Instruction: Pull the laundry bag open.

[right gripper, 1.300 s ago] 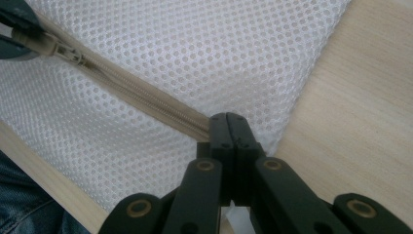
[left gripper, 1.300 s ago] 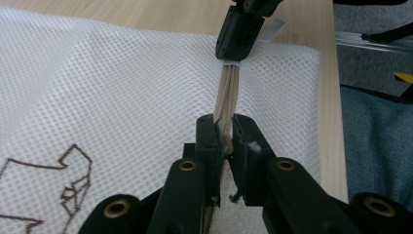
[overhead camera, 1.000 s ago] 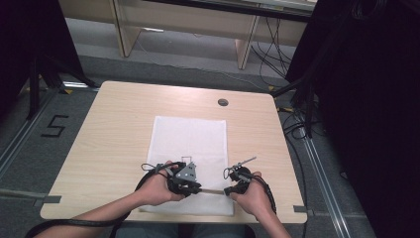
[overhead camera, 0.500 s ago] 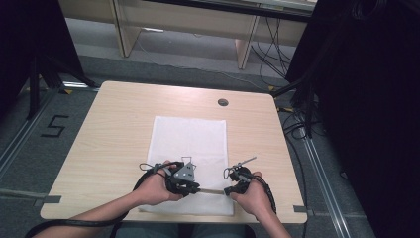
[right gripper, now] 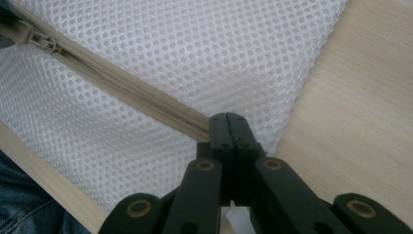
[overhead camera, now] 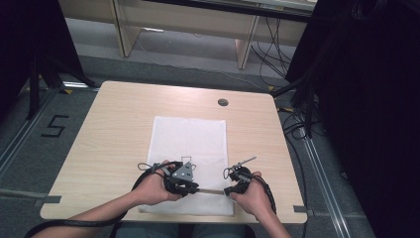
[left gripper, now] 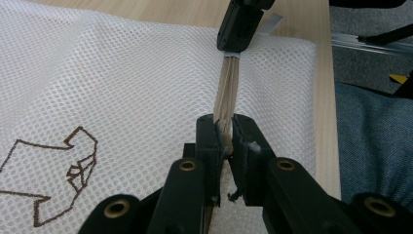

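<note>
A white mesh bag [overhead camera: 188, 136] lies flat on the wooden table [overhead camera: 114, 129], and a beige zipper [overhead camera: 210, 190] runs along its near edge. My left gripper [overhead camera: 195, 189] is shut on the zipper pull; in the left gripper view its jaws [left gripper: 224, 131] pinch the beige piece, with the zipper [left gripper: 226, 90] stretching away to the right gripper [left gripper: 238, 29]. My right gripper [overhead camera: 229, 190] is shut on the zipper's end near the bag's corner. In the right gripper view, the closed jaws [right gripper: 228, 127] clamp the zipper tape [right gripper: 131, 95], and the slider [right gripper: 41, 39] sits far along it.
A brown outline logo [left gripper: 63, 165] is stitched on the mesh. A round cable hole [overhead camera: 223, 102] sits at the table's far side. The table's near edge [overhead camera: 168, 218] is just behind both hands. Desks and cables stand on the floor beyond.
</note>
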A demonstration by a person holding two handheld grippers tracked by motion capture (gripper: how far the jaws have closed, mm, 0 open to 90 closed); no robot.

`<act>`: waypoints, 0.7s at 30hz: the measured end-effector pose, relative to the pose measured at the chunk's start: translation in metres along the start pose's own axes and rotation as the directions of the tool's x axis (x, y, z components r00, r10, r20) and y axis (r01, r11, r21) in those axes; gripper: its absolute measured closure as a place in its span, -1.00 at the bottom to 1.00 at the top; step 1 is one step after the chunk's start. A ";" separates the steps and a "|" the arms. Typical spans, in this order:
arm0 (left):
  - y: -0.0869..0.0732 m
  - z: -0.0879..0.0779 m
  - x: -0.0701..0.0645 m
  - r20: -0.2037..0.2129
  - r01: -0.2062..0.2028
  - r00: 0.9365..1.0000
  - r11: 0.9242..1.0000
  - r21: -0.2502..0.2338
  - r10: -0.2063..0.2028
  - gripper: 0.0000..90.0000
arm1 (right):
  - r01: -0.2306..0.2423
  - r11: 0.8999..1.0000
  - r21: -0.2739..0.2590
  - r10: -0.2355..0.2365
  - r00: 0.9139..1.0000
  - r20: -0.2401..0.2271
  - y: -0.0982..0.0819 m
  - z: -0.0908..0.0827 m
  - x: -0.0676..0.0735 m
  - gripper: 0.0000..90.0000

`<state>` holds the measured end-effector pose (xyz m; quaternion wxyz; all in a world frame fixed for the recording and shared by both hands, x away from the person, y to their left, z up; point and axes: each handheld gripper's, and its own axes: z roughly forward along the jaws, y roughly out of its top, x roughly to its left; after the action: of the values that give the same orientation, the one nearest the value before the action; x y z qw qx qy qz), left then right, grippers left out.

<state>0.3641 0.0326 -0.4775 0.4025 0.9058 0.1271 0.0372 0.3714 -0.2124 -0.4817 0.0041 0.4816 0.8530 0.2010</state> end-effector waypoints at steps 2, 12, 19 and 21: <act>0.000 0.000 0.000 -0.005 -0.014 1.000 1.000 0.000 0.014 0.82 | 0.000 1.000 0.000 0.000 1.000 0.001 0.000 0.000 0.000 1.00; -0.004 -0.005 0.001 -0.008 -0.018 1.000 1.000 0.002 0.018 0.82 | -0.011 1.000 0.007 0.011 1.000 0.000 0.000 0.000 0.000 1.00; -0.004 -0.007 0.001 -0.003 -0.011 1.000 1.000 -0.002 0.011 0.82 | -0.010 1.000 0.008 0.010 1.000 0.003 0.000 0.000 0.001 1.00; -0.004 -0.007 0.002 -0.002 -0.010 1.000 1.000 -0.003 0.010 0.82 | -0.011 1.000 0.008 0.011 1.000 0.004 0.000 0.000 0.001 1.00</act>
<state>0.3638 0.0409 -0.4760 0.4035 0.9058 0.1228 0.0405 0.3709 -0.2117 -0.4812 0.0025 0.4869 0.8511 0.1966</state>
